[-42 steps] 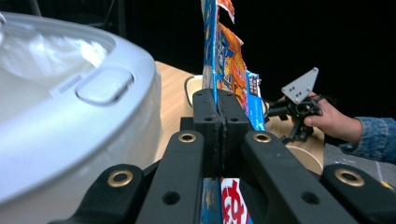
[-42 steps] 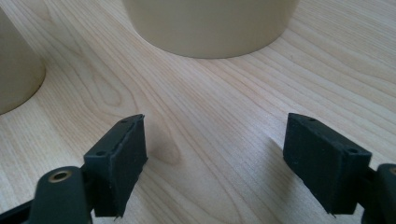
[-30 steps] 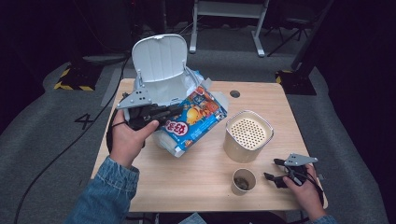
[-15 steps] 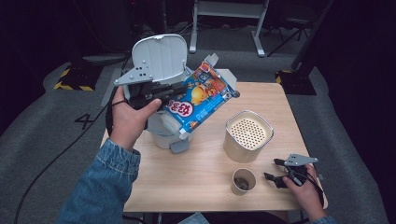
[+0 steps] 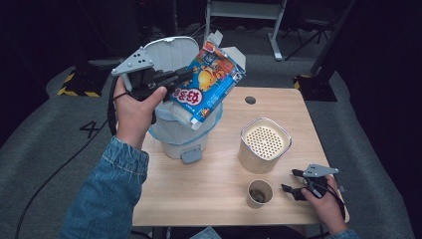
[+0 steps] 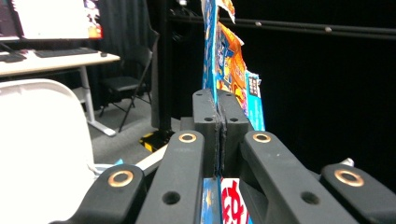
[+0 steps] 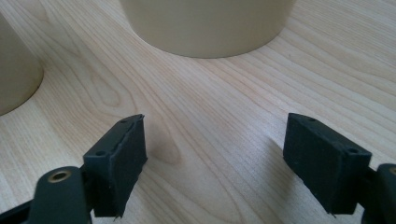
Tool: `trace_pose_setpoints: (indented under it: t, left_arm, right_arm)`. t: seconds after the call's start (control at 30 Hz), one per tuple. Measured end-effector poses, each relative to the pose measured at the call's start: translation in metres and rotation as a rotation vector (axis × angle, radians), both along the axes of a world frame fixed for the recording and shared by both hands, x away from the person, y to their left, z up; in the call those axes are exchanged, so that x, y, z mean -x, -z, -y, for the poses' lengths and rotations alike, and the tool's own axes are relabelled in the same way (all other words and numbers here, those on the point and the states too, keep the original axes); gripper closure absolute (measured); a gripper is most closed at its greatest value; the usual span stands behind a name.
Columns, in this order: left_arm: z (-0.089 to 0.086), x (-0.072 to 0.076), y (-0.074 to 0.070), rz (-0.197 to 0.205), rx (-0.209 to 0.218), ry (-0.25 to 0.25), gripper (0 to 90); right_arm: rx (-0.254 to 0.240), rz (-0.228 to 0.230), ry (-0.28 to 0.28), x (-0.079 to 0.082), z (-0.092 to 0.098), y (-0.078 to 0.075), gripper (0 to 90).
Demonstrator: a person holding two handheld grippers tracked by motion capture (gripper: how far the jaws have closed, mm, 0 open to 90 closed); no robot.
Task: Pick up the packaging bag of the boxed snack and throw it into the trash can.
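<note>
Left gripper (image 5: 174, 79), jaws clamped tight on a glossy, flat snack bag (image 5: 206, 82), holds it tilted above the white plastic bin (image 5: 176, 134). Right gripper (image 5: 294, 185) rests wide open, empty, on the smooth wooden table (image 5: 219, 194) beside a paper cup (image 5: 260, 192).

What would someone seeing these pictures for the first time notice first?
The bright blue and orange snack bag stands out, clamped in the left hand-held gripper and held in the air above the white plastic bin with its lid up at the table's far left. Next comes the cream perforated-top canister to the right of the middle, with a small paper cup in front of it, beside the open right hand-held gripper.
</note>
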State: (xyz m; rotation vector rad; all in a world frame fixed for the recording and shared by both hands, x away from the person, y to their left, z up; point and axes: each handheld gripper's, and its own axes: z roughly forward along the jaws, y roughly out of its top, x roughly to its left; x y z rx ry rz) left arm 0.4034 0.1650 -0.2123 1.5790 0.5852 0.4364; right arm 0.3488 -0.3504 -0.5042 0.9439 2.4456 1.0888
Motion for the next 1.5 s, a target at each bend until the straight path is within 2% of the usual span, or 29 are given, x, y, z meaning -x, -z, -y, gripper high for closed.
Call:
trace_pose_setpoints:
  t: [0.2, 0.23, 0.47, 0.7, 0.83, 1.0, 1.17, 1.5]
  left_arm:
    - [-0.001, -0.009, -0.001, 0.000, 0.008, -0.049, 88.6]
    - [-0.003, -0.013, -0.001, -0.004, 0.025, -0.059, 88.6]
    - [-0.002, -0.024, -0.003, 0.010, 0.053, -0.072, 88.6]
    - [-0.004, -0.040, -0.002, 0.022, 0.062, -0.130, 88.5]
    - [-0.006, -0.050, 0.000, 0.037, 0.085, -0.172, 88.5]
    - [-0.008, -0.056, 0.004, 0.050, 0.083, -0.206, 88.5]
    - [-0.007, -0.064, 0.009, 0.066, 0.052, -0.231, 88.5]
    - [-0.003, -0.076, 0.019, 0.039, 0.033, -0.248, 88.3]
  right_arm:
    - [-0.001, -0.001, -0.001, 0.000, 0.000, 0.000, 21.4]
    - [-0.001, -0.001, -0.001, 0.000, 0.000, 0.000, 21.4]
    - [-0.004, -0.003, 0.000, 0.000, 0.000, 0.000, 21.4]
    - [-0.004, -0.003, 0.001, 0.000, 0.000, 0.000, 21.4]
    - [-0.003, -0.001, -0.001, 0.000, 0.000, 0.000, 21.4]
    - [-0.004, -0.002, 0.000, 0.000, 0.000, 0.000, 21.4]
    - [-0.005, -0.003, -0.001, 0.000, 0.000, 0.000, 21.4]
    - [-0.005, -0.003, -0.001, 0.000, 0.000, 0.000, 21.4]
